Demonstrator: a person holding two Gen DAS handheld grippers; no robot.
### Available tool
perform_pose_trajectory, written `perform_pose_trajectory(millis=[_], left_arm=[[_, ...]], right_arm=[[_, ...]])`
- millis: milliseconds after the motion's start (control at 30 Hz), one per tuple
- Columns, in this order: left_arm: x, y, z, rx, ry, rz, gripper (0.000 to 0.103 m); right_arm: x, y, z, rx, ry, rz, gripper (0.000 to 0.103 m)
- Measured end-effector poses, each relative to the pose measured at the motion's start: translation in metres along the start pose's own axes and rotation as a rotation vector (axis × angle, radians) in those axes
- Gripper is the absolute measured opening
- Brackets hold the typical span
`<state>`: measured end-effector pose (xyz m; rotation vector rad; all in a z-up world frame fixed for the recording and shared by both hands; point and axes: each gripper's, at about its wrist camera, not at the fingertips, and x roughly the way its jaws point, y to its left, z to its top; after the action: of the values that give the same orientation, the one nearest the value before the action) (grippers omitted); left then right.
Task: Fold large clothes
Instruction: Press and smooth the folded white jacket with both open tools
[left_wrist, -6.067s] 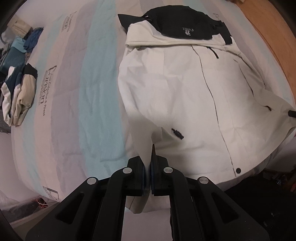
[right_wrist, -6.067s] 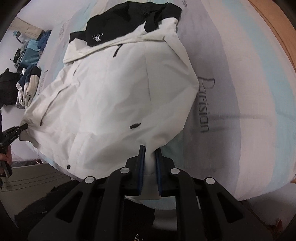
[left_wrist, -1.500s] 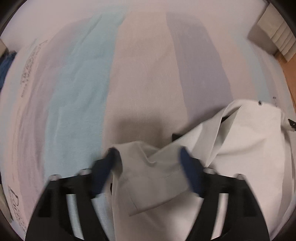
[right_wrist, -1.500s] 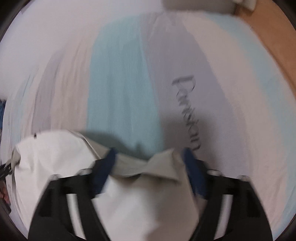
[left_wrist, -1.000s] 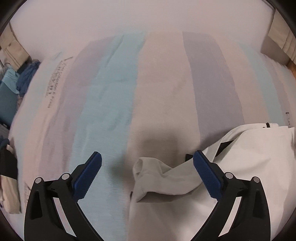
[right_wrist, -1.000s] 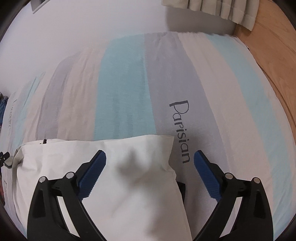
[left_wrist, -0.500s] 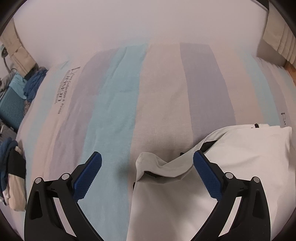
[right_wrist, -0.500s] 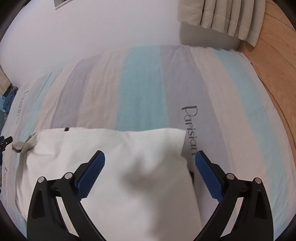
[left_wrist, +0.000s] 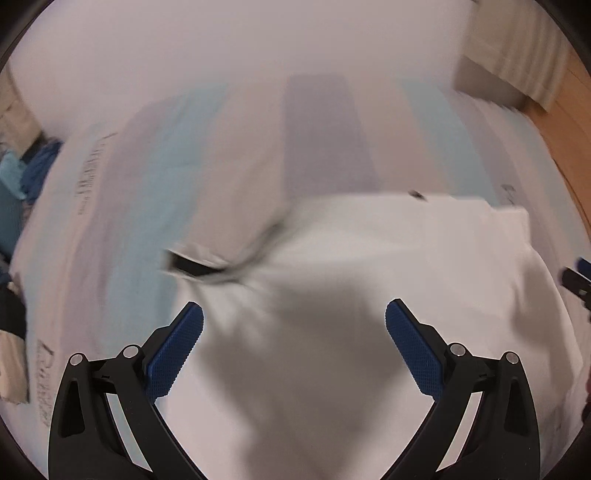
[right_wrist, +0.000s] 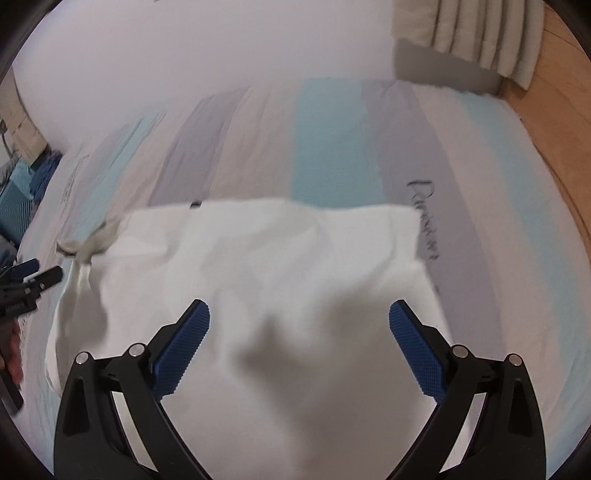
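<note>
A white jacket (left_wrist: 369, 266) lies folded over on the striped bed; it also shows in the right wrist view (right_wrist: 277, 258). A dark-edged, rumpled corner (left_wrist: 207, 262) sticks out at its left side. My left gripper (left_wrist: 293, 325) is open and empty above the jacket's near part. My right gripper (right_wrist: 299, 325) is open and empty above the jacket too. The right gripper's tip shows at the right edge of the left wrist view (left_wrist: 576, 280), and the left gripper's tip at the left edge of the right wrist view (right_wrist: 29, 280). The left wrist view is blurred.
The bed cover (right_wrist: 332, 147) has blue, grey and cream stripes with dark lettering (right_wrist: 424, 218). A pile of blue and dark clothes (left_wrist: 18, 177) lies at the far left. A wooden floor (right_wrist: 561, 92) and a curtain (right_wrist: 461, 29) are at the right. A wall stands behind.
Both grippers let go of the jacket hem after folding it over toward the far end. They have since drawn back, so more of the folded jacket shows. Both stay open.
</note>
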<state>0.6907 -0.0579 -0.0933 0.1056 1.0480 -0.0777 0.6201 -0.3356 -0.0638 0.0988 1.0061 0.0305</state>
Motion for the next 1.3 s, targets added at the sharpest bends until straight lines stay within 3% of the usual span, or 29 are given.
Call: perform_pose_trajectory(millis=[167, 267, 533, 633, 733, 833, 1067, 1300], left_arm=[[0.032, -0.048, -0.022, 0.043, 0.061, -0.031, 0.097], [0.054, -0.068, -0.03, 0.079, 0.094, -0.028, 0.097], [0.108, -0.073, -0.049, 0.116, 0.204, -0.009, 0.098], [0.094, -0.071, -0.05, 0.089, 0.181, -0.019, 0.097], [0.07, -0.066, -0.06, 0.069, 0.141, -0.047, 0.097], [0.048, -0.061, -0.077, 0.048, 0.126, -0.063, 0.097], [0.007, -0.057, -0.114, 0.033, 0.095, -0.05, 0.097], [-0.013, -0.063, -0.134, 0.062, 0.069, -0.037, 0.097]], right_arm=[[0.032, 0.032, -0.017, -0.052, 0.078, 0.018, 0.094], [0.057, 0.047, -0.025, -0.095, 0.139, -0.015, 0.094], [0.114, 0.045, -0.043, -0.078, 0.283, -0.059, 0.096], [0.101, 0.045, -0.042, -0.071, 0.252, -0.067, 0.095], [0.058, 0.045, -0.046, -0.083, 0.144, -0.048, 0.095], [0.029, 0.044, -0.061, -0.101, 0.109, -0.033, 0.095], [-0.013, 0.03, -0.118, -0.07, 0.143, -0.039, 0.095], [-0.015, 0.024, -0.142, -0.048, 0.165, -0.032, 0.095]])
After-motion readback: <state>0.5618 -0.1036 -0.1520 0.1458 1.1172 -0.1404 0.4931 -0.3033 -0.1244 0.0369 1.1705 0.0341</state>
